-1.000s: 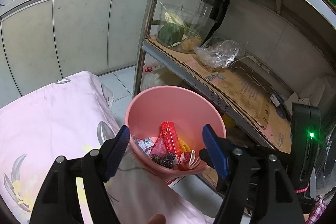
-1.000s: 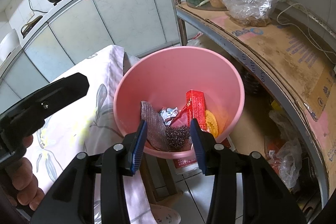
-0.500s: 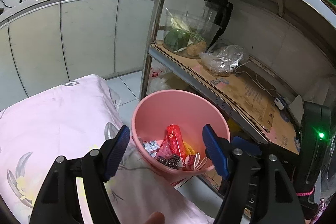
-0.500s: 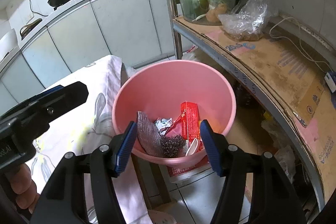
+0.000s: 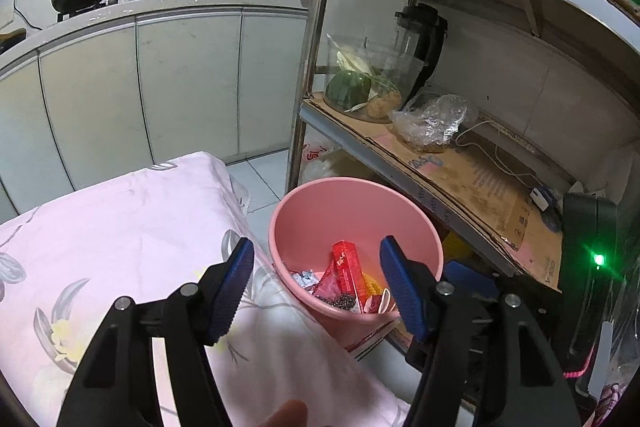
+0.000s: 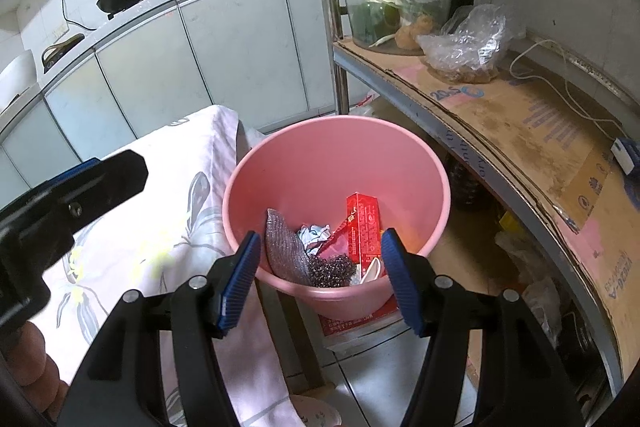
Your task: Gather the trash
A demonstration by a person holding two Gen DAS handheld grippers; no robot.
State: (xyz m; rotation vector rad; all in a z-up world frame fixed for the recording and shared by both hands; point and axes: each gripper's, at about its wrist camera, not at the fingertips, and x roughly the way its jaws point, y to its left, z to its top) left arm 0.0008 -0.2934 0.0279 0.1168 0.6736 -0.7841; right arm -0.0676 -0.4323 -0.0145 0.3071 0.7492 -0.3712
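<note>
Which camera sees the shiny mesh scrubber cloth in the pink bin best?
The right wrist view: the mesh scrubber cloth leans in plain sight against the pink bin wall. In the left wrist view, the bin's near wall hides it.

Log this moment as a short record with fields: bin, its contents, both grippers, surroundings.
bin: pink bucket, upright, beside the floral-cloth table
contents: red carton, grey mesh scourer, dark steel-wool ball, crumpled wrapper, white spoon
left gripper: fingers closing, nothing between them
right gripper: fingers apart, empty, pointed down at the bucket
surroundings: metal shelf lined with cardboard; clear plastic bag on it
table trash: none visible
</note>
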